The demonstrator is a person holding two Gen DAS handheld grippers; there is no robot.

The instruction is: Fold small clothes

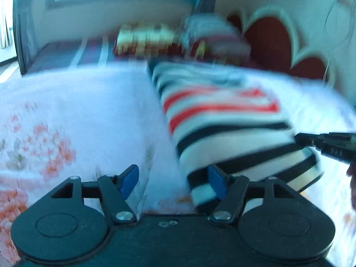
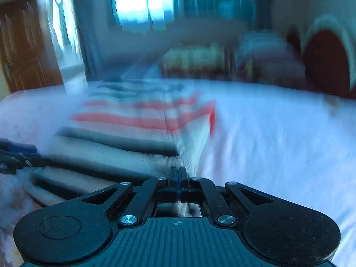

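Note:
A small striped garment [image 1: 224, 120], white with red and dark bands, lies on the white bedspread [image 1: 93, 115]. My left gripper [image 1: 173, 181] hangs just over its near left corner, jaws open. That corner lies against the inside of the right blue pad [image 1: 217, 182], and the pads do not press on it. My right gripper [image 2: 178, 175] is shut, and the garment's [image 2: 138, 120] near right edge runs as a ridge into its tips. From the left wrist view the right gripper [image 1: 299, 138] shows as black tips at the garment's right side. Both views are blurred.
The bedspread has orange flower prints [image 1: 51, 153] at the left. Folded bedding and pillows [image 1: 144, 40] are piled at the far end, beside a red and white headboard [image 1: 269, 42]. A window with teal curtains [image 2: 142, 6] and a wooden door [image 2: 22, 44] lie beyond.

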